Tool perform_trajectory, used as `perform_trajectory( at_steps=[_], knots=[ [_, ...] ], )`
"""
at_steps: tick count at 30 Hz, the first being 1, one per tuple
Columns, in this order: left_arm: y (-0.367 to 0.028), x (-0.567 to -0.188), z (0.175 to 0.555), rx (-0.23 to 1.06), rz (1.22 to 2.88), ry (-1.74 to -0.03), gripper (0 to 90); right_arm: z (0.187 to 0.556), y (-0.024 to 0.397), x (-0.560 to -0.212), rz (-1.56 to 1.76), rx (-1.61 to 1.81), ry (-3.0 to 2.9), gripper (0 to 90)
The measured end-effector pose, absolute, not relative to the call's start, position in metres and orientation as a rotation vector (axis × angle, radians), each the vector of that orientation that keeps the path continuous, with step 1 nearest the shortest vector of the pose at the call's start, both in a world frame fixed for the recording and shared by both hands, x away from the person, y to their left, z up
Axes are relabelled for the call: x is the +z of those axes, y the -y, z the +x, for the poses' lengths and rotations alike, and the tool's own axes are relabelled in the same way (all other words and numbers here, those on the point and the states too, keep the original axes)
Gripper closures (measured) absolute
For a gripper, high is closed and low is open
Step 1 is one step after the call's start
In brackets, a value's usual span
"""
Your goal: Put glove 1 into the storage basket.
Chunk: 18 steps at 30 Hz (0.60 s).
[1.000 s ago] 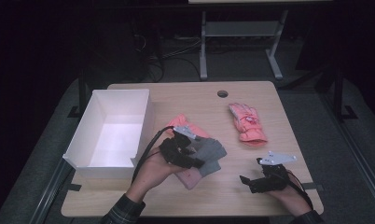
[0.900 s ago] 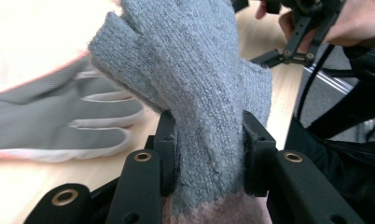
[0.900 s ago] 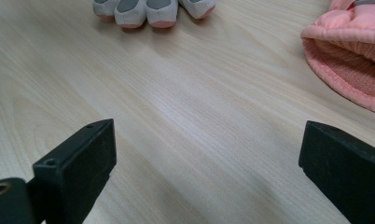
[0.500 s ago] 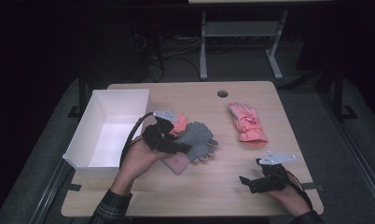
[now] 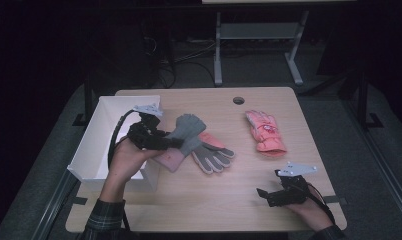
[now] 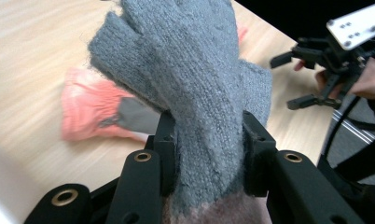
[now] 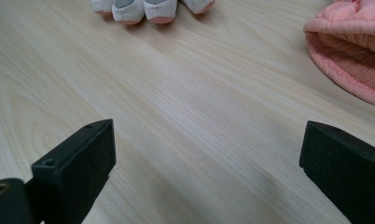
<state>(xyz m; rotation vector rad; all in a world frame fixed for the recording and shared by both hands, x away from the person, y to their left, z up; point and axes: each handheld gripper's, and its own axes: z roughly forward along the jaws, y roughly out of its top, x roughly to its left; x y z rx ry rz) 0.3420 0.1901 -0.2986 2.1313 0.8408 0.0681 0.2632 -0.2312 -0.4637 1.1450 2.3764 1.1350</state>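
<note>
From the high view, count three gloves: a grey knit glove [image 5: 187,131] lifted off the table [image 5: 239,200] in the left gripper [image 5: 165,142], a pink-and-grey glove [image 5: 209,152] lying flat beneath it, and a pink padded glove [image 5: 265,132] well apart on the right half. One white box [image 5: 96,145] stands at the table's left edge, just beside the left hand [image 5: 126,160]. The right gripper [image 5: 271,192] sits low near the front right corner, jaws spread with nothing between them. The grey glove's cuff end is lost behind the black gripper body here.

Over to the left gripper view: one grey glove [image 6: 190,79], fuzzy wool, fingers up and bunched, with both black jaws clamped on its lower part and a pinkish cuff band at the bottom edge, cut off by the frame. Behind it lies the pink-and-grey glove [image 6: 101,109], blurred. The right gripper [image 6: 316,70] shows far off.

Right gripper view: two jaws stand wide apart over bare wood. Fingertips of the pink-and-grey glove [image 7: 148,8] poke in at the top, cut off; the pink padded glove's cuff [image 7: 353,56] shows at the right, the rest out of frame.
</note>
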Motion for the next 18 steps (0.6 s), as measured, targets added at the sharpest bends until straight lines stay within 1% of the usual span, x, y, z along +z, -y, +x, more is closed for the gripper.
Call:
perform_trajectory(
  at_steps=[4,7,8,9,11,18],
  knots=[
    [-0.203,-0.293,0.342,0.114,2.12,-0.864,65.0,0.261,0.231,-0.463,1.142,1.131,-2.385,3.2],
    [-0.224,-0.284,0.344,0.178,2.093,-0.915,65.0,0.261,0.231,-0.463,1.141,1.127,-2.391,3.3],
    [-0.224,-0.284,0.344,0.178,2.093,-0.915,65.0,0.261,0.231,-0.463,1.141,1.127,-2.391,3.3],
    [-0.235,-0.278,0.346,0.213,2.072,-0.945,65.0,0.261,0.232,-0.463,1.144,1.131,-2.387,3.2],
    [-0.246,-0.275,0.348,0.229,2.038,-0.972,65.0,0.262,0.234,-0.462,1.144,1.135,-2.382,3.3],
    [-0.276,-0.281,0.36,0.288,2.007,-1.106,65.0,0.264,0.231,-0.462,1.13,1.143,-2.393,3.2]
  ],
)
